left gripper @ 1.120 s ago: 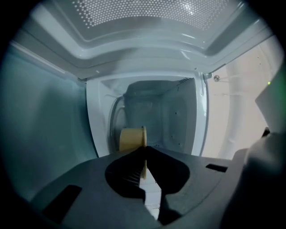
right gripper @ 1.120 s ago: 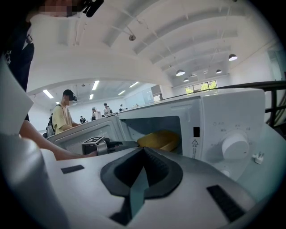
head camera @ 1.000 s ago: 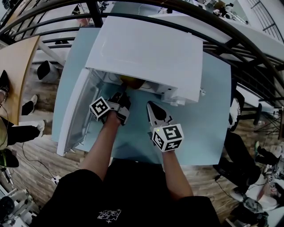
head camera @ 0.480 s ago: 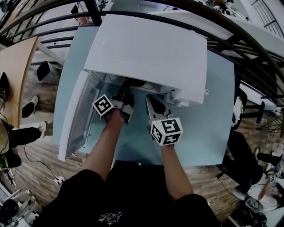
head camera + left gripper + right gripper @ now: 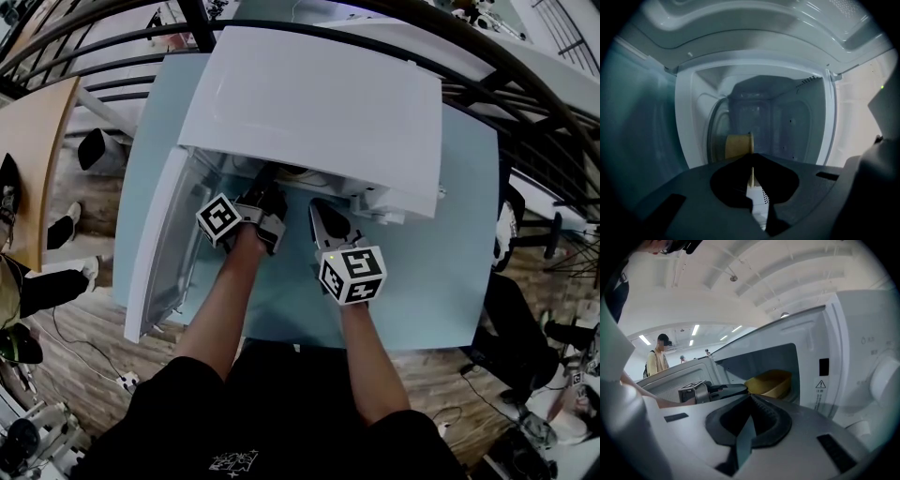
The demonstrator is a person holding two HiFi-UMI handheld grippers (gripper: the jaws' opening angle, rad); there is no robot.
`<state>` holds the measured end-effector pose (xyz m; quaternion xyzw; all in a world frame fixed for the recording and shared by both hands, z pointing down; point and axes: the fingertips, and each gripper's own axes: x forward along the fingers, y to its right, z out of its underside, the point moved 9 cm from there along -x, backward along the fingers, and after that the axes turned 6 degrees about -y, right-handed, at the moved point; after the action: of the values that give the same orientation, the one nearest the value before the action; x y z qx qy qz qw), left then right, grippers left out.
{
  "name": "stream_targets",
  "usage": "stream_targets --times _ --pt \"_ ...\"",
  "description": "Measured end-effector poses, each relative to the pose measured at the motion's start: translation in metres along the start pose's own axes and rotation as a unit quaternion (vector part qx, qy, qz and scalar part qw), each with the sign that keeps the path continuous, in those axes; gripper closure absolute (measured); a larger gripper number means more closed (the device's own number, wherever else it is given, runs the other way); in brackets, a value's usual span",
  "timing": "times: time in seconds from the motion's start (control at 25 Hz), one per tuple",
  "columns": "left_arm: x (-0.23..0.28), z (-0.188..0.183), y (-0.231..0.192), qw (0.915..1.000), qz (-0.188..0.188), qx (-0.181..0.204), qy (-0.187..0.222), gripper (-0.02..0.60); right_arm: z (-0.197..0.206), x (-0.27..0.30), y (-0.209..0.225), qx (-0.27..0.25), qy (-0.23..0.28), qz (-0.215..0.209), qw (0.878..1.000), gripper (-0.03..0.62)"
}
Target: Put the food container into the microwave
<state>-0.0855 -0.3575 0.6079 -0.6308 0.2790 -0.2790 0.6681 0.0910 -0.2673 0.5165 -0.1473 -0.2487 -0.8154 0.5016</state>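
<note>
The yellow food container (image 5: pixel 771 383) sits inside the cavity of the white microwave (image 5: pixel 309 103), low and toward the left side in the left gripper view (image 5: pixel 737 146). My left gripper (image 5: pixel 751 159) reaches in through the opening, shut on the container's thin rim. In the head view the left gripper (image 5: pixel 263 192) has its tips hidden under the microwave's top. The right gripper (image 5: pixel 750 398) is shut and empty, held just outside the front, right of the left one (image 5: pixel 323 214).
The microwave door (image 5: pixel 164 244) hangs open to the left. Its control panel with a knob (image 5: pixel 886 376) is right of the opening. The microwave stands on a light blue table (image 5: pixel 441 272). A person (image 5: pixel 657 357) stands far behind.
The left gripper has pushed further into the microwave with the container, which is now hidden under the top in the head view. The right gripper has barely moved.
</note>
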Motion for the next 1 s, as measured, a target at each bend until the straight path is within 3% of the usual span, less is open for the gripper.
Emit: stream_targets --times 0.24,1.0 --pt "0.006 0.002 0.001 0.9998 0.014 -0.013 0.007 0.557 0.007 -0.004 0.000 0.004 -0.005 0.004 1.000 0.588" --pt "0.003 0.001 -0.010 0.9997 -0.019 -0.016 0.010 0.555 0.011 -0.013 0.002 0.012 -0.005 0.015 1.000 0.588"
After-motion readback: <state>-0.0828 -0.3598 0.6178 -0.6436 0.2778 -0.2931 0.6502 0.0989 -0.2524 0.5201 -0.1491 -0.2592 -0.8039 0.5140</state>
